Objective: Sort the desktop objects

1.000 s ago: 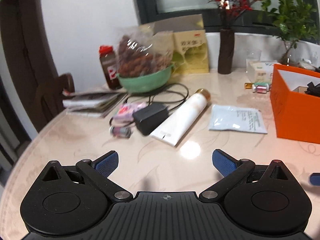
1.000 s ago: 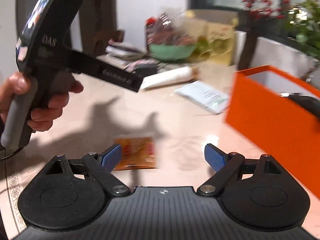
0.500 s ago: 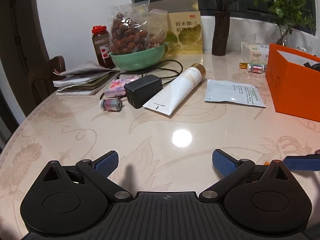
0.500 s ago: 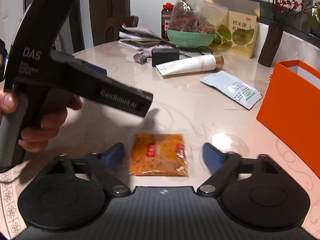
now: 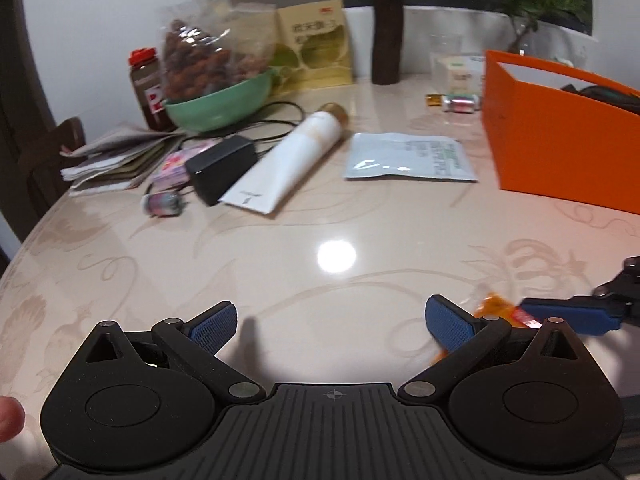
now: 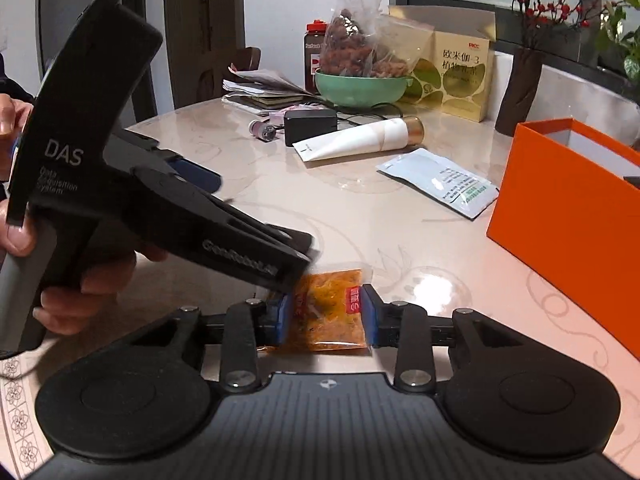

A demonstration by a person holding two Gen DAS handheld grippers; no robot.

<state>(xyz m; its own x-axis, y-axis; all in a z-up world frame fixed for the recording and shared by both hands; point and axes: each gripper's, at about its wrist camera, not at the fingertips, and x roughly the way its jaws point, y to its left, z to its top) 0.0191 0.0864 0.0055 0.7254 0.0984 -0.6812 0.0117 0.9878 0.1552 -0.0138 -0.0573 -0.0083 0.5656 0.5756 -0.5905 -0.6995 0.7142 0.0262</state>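
Observation:
My right gripper is shut on an orange pickle sachet low over the table near the front edge. The sachet also shows in the left wrist view, beside a blue pad of the right gripper. My left gripper is open and empty, held just left of the sachet; its body fills the left of the right wrist view. An orange box stands open at the right. A white tube, a pale foil pouch, a black adapter and a small spool lie farther back.
A green bowl with a bag of dried fruit, a red-capped bottle, stacked papers, a yellow carton and a dark vase line the back. Small bottles lie behind the orange box. The round table's edge curves at left.
My right gripper has closed on the orange sachet, which lay between its open fingers before. My left gripper has shifted closer to it and stays open.

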